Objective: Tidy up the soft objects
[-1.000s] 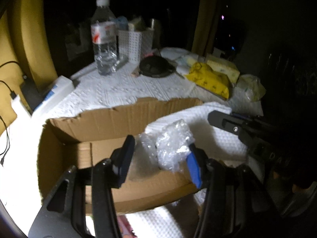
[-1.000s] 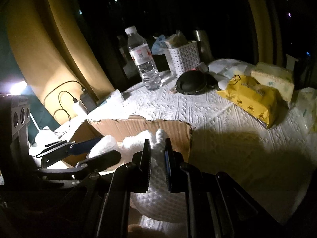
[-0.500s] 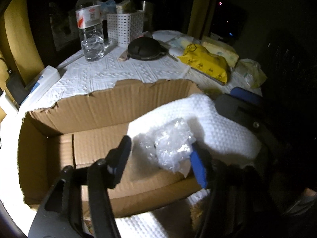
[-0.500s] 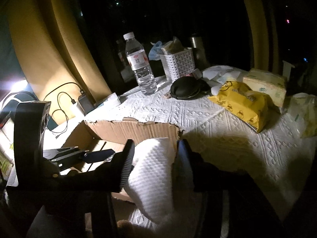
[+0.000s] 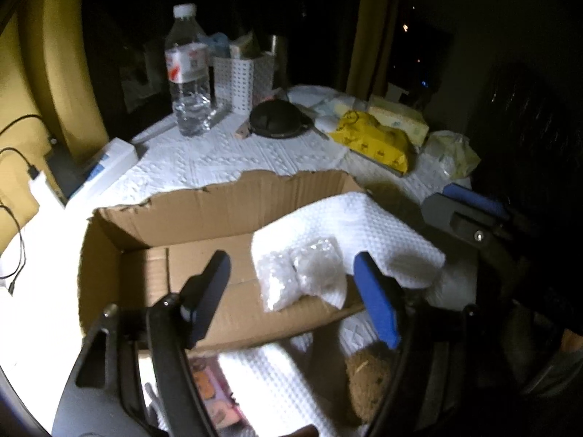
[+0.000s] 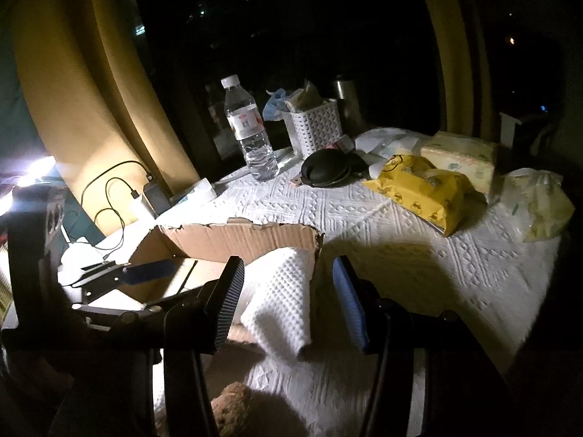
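An open cardboard box point(image 5: 218, 211) point(image 6: 237, 236) stands on the white tablecloth. A white quilted foam sheet point(image 5: 364, 233) point(image 6: 284, 298) drapes over the box's right corner, partly inside. A clear bubble-wrap piece point(image 5: 302, 273) lies on the sheet inside the box. My left gripper point(image 5: 291, 291) is open and empty, just in front of the bubble wrap. My right gripper point(image 6: 288, 302) is open, its fingers either side of the hanging sheet without touching it. A brown fuzzy object point(image 5: 368, 378) point(image 6: 233, 408) lies on the cloth in front of the box.
Behind the box stand a water bottle point(image 5: 187, 73), a white perforated basket point(image 5: 242, 80), a black round case point(image 5: 280, 120), a yellow wipes pack point(image 5: 375, 142), a tissue pack point(image 6: 459, 156) and a crumpled plastic bag point(image 6: 535, 200). A charger and cables point(image 6: 124, 196) lie at the left.
My right gripper let go of the foam sheet and opened wide. My left gripper released the bubble wrap, which now lies on the sheet, and drew back a little.
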